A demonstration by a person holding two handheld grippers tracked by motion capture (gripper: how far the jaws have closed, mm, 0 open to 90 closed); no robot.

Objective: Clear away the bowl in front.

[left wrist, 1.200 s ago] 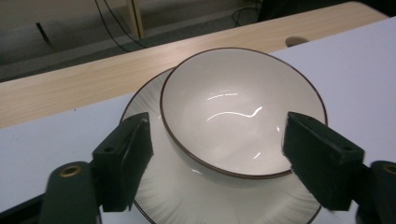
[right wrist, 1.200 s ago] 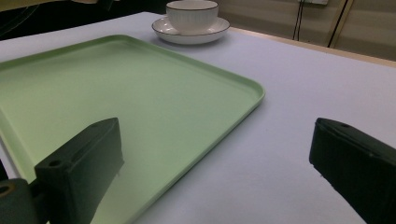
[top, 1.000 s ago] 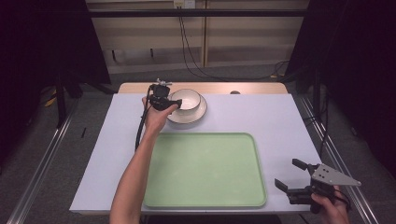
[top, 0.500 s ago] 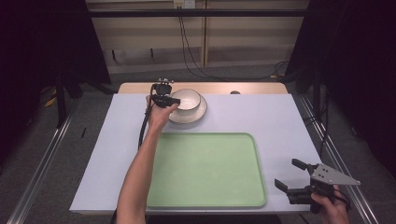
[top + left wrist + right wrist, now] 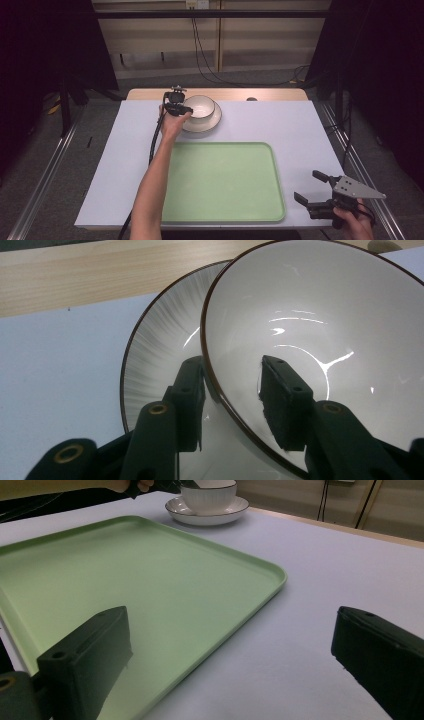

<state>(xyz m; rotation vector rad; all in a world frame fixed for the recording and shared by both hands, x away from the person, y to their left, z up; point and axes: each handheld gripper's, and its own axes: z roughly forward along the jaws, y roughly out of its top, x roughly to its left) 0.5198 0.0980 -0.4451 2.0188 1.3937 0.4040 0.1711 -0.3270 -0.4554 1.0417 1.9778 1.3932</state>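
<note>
Two jaws of the left gripper [image 5: 232, 400] straddle the near rim of the white bowl [image 5: 320, 335], one inside, one outside; they have just been closing, a gap remains. Bowl sits on its saucer [image 5: 155, 345] at the tabletop's far edge. Finish closing squarely before lifting (saucer may drag). Right gripper [image 5: 312, 192] idles wide open, empty, beside the green tray [image 5: 225, 180].

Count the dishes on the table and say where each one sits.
2. A bowl stands on a plate at the table's far edge, beyond the green tray. The left claw straddles the bowl's rim. None seem hidden.
</note>
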